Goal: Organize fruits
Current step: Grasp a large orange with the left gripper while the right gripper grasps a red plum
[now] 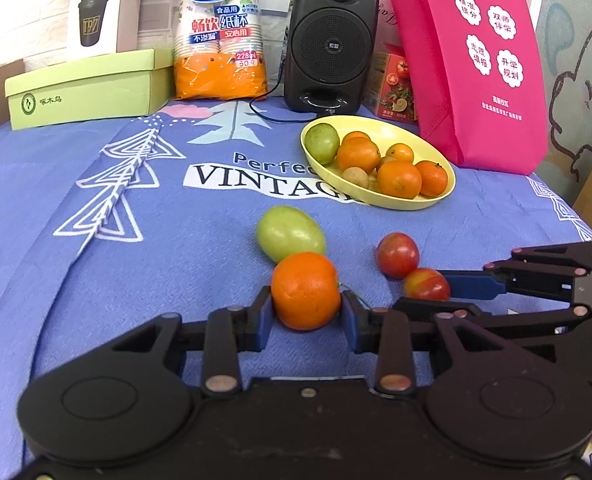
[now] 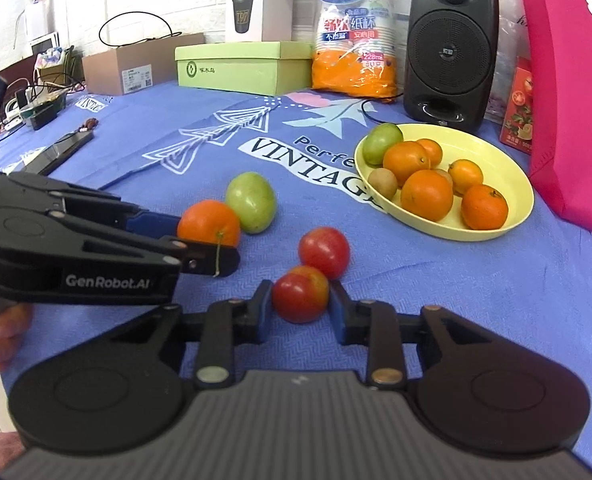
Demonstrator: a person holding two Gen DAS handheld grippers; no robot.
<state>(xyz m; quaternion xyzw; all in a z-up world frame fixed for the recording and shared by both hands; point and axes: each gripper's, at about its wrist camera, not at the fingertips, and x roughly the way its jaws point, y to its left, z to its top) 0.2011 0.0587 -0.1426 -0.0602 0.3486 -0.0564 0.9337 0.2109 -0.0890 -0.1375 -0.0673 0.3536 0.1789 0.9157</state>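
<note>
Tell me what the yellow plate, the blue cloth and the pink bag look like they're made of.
Yellow plate: probably plastic or melamine; uniform pastel colour, smooth matte surface, thin moulded rim.
Blue cloth: woven fabric, likely cotton; a herringbone weave and soft wrinkles show, with printed white lettering.
Pink bag: looks like non-woven polypropylene; a dimpled texture, stitched seams and a stiff upright stand.

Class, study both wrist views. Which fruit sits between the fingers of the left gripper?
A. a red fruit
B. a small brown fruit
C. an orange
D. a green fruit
C: in the left wrist view the left gripper has its blue pads pressed on either side of the orange, which rests on the blue cloth; the right gripper brackets a red fruit instead.
</note>
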